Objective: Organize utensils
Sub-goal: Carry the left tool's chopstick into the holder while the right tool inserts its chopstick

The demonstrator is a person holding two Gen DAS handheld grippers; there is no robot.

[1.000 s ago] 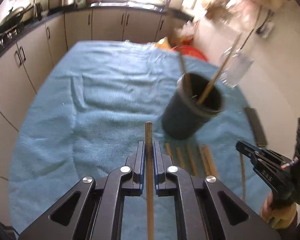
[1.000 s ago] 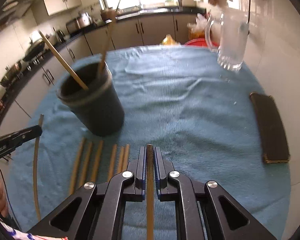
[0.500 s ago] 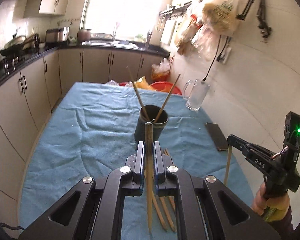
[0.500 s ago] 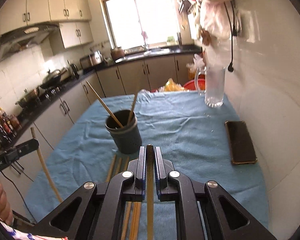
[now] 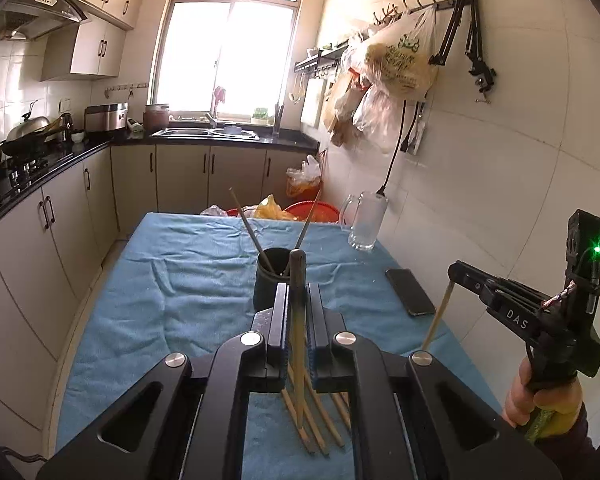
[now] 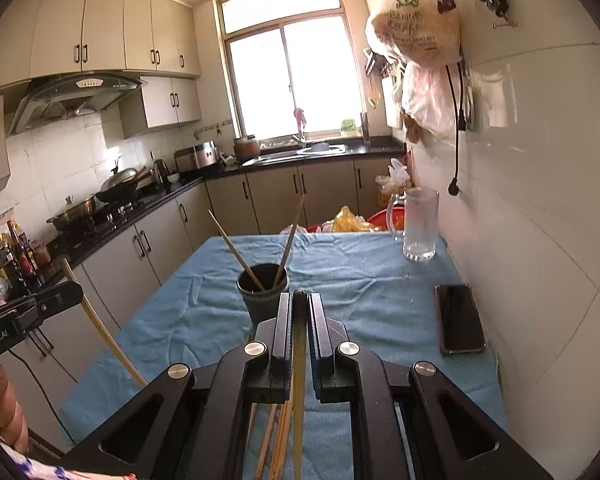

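Observation:
A dark round holder (image 5: 269, 283) stands mid-table on the blue cloth with two chopsticks leaning in it; it also shows in the right wrist view (image 6: 263, 291). My left gripper (image 5: 298, 304) is shut on one wooden chopstick (image 5: 298, 360), held high above the table. My right gripper (image 6: 299, 312) is shut on another chopstick (image 6: 299, 392); it shows at the right of the left view (image 5: 452, 276). Several loose chopsticks (image 5: 320, 428) lie on the cloth near the front edge, also seen in the right view (image 6: 274, 444).
A glass mug (image 6: 419, 224) stands at the far right of the table. A black phone (image 6: 459, 318) lies by the right edge near the tiled wall. Cabinets and a stove counter (image 6: 112, 216) run along the left. Bags hang on the wall (image 5: 396, 64).
Both grippers have risen and pulled back from the holder, each still holding its chopstick. The holder and table now look farther and lower.

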